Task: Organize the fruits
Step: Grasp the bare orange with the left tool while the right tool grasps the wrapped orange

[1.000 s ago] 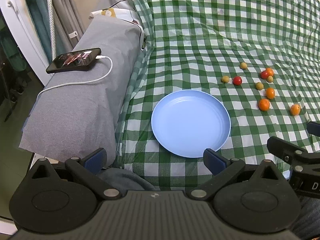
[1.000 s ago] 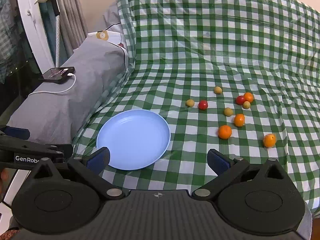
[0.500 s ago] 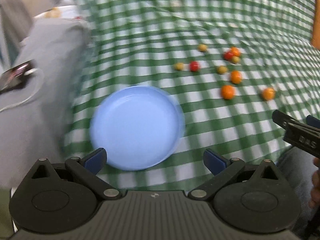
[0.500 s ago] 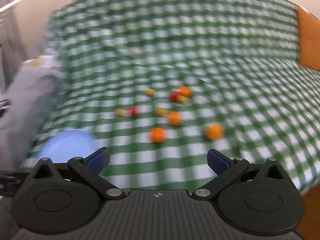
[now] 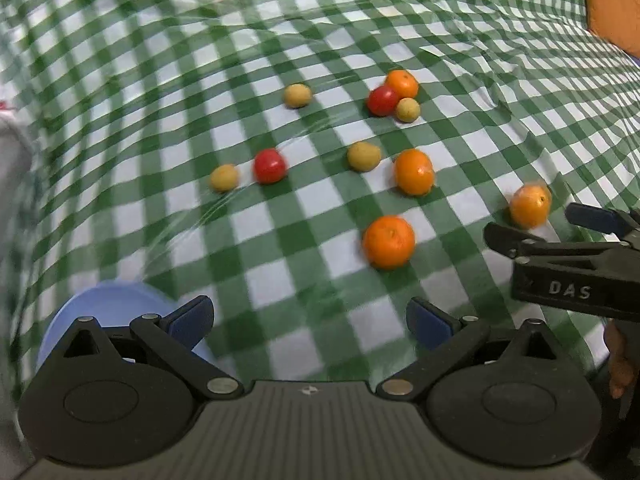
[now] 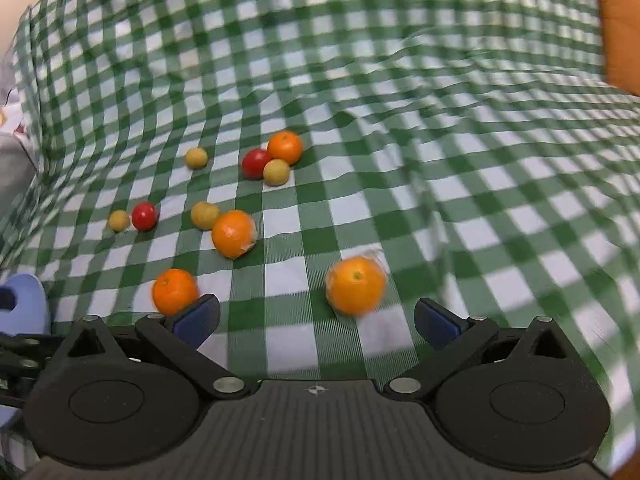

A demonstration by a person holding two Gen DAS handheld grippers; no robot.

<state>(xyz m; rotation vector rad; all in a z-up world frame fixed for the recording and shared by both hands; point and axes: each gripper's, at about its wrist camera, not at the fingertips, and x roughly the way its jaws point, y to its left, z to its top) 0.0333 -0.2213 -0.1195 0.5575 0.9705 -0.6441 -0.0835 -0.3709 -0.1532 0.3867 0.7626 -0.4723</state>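
Observation:
Several small fruits lie on the green checked cloth (image 5: 280, 40): oranges, red tomatoes and yellow-green fruits. The nearest orange (image 5: 388, 242) lies ahead of my open, empty left gripper (image 5: 310, 320). Another orange (image 6: 355, 286) lies just ahead of my open, empty right gripper (image 6: 316, 320); it also shows in the left wrist view (image 5: 530, 205) beside the right gripper's fingertips (image 5: 584, 212). A third orange (image 6: 175, 291) touches the right gripper's left finger in view. The blue plate (image 5: 100, 304) sits at lower left, partly hidden by my left gripper; its edge (image 6: 24, 300) shows at the right wrist view's left.
A red tomato (image 5: 270, 166) and a yellow fruit (image 5: 224, 178) lie left of the group. A cluster of orange, tomato and yellow fruit (image 5: 394, 96) lies farther back. An orange-brown panel (image 5: 612, 0) stands at the far right. Grey bedding (image 6: 12, 160) lies at the left.
Both grippers have swung right and moved closer to the fruits. The plate has slid to the lower left of both views; the phone and grey cushion have left view.

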